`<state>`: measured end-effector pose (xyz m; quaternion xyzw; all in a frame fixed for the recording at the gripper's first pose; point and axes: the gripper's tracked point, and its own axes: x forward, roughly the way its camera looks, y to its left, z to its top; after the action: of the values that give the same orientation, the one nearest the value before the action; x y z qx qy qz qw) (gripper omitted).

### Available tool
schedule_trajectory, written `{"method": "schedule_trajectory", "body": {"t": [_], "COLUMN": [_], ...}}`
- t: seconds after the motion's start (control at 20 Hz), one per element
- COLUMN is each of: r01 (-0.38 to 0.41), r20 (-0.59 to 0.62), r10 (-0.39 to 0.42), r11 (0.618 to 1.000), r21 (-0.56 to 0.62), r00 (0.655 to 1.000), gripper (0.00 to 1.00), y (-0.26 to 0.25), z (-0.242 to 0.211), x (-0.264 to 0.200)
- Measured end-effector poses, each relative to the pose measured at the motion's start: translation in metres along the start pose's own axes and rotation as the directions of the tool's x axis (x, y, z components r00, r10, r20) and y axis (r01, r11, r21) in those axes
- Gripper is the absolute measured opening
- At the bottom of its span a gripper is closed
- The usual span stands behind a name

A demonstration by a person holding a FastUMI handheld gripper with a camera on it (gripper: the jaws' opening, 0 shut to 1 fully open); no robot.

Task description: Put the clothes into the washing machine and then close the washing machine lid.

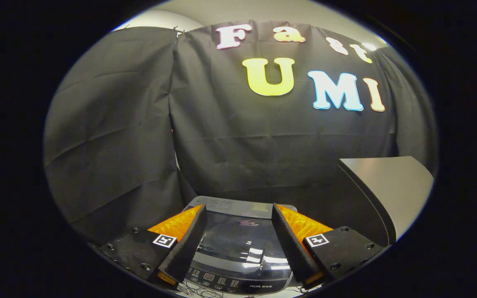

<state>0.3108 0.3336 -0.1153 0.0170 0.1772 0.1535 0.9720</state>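
Observation:
A small grey top-loading washing machine [238, 231] stands below me against the black cloth wall. Its dark glossy lid [238, 242] lies flat and shut, reflecting the lights above. A control panel [222, 283] with buttons runs along its near edge. My gripper [238, 211] hovers above the machine, open, with nothing between its fingers; the lid shows through the gap between them. No clothes are to be seen.
A grey table top [391, 186] juts in beyond the right finger, its corner close to the machine. The black cloth wall [139, 145] hangs right behind the machine and wraps around the left side.

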Motion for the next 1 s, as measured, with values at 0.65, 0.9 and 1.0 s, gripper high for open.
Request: {"method": "schedule_trajectory", "body": {"t": [0.65,0.9,1.0], "r01": [0.02,0.083,0.11], "r20": [0.17,0.219,0.258], "r10": [-0.033,-0.097,-0.123], "r11": [0.997,0.994,0.992], "r21": [0.081,0.075,0.067], "r00": [0.985,0.971,0.958], "gripper": [0.97,0.97,0.97], "y": [-0.111,-0.174,-0.196], "z": [0.0,-0.006,-0.003], "x": [-0.157,-0.212,-0.233]}}
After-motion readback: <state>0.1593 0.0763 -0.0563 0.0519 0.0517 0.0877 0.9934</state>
